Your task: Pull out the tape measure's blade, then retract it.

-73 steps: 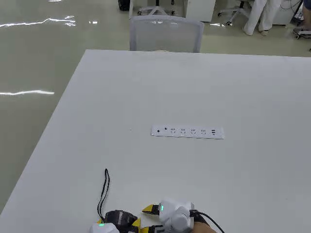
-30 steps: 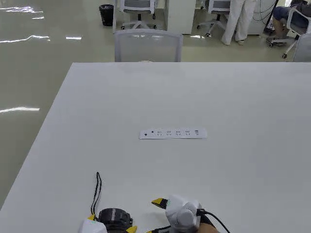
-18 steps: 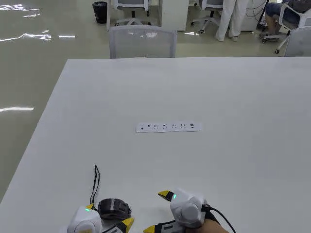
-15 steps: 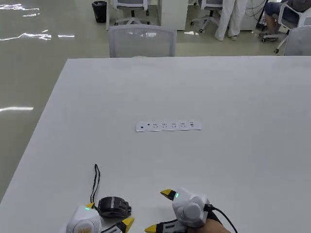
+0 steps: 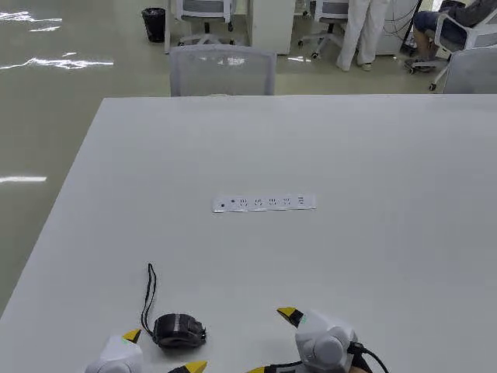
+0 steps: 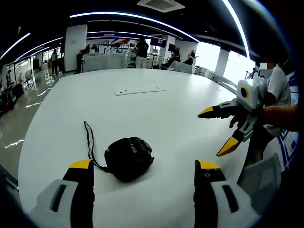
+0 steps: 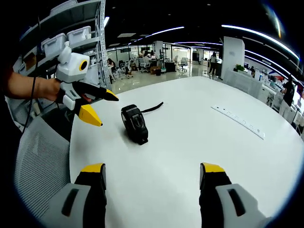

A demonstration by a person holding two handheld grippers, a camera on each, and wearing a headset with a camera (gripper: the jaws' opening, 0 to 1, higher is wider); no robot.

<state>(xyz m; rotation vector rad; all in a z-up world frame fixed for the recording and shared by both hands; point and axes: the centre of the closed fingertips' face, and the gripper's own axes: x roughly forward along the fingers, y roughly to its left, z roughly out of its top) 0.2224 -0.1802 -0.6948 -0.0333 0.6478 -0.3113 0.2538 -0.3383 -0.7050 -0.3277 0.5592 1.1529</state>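
Observation:
A black tape measure (image 5: pixel 178 329) lies on the white table (image 5: pixel 311 140) near its front edge, blade in, with its black wrist strap (image 5: pixel 146 299) trailing away. My left gripper (image 5: pixel 163 350) is open just behind the tape measure (image 6: pixel 129 157), which sits a little ahead of the gap between the jaws, untouched. My right gripper (image 5: pixel 272 342) is open to the right of it and holds nothing. From the right gripper (image 7: pixel 152 167) the tape measure (image 7: pixel 135 123) sits ahead and to the left, beside the left gripper (image 7: pixel 103 110). The right gripper (image 6: pixel 214 133) enters the left gripper view from the right.
A white power strip (image 5: pixel 264 203) lies flat mid-table. A grey mesh chair (image 5: pixel 222 70) stands at the far edge. The table's left edge runs close to the tape measure. People and office chairs are in the background.
The left gripper, earlier close around the tape measure, now stands open and drawn back from it. The right gripper has moved off to the right. The head camera has shifted.

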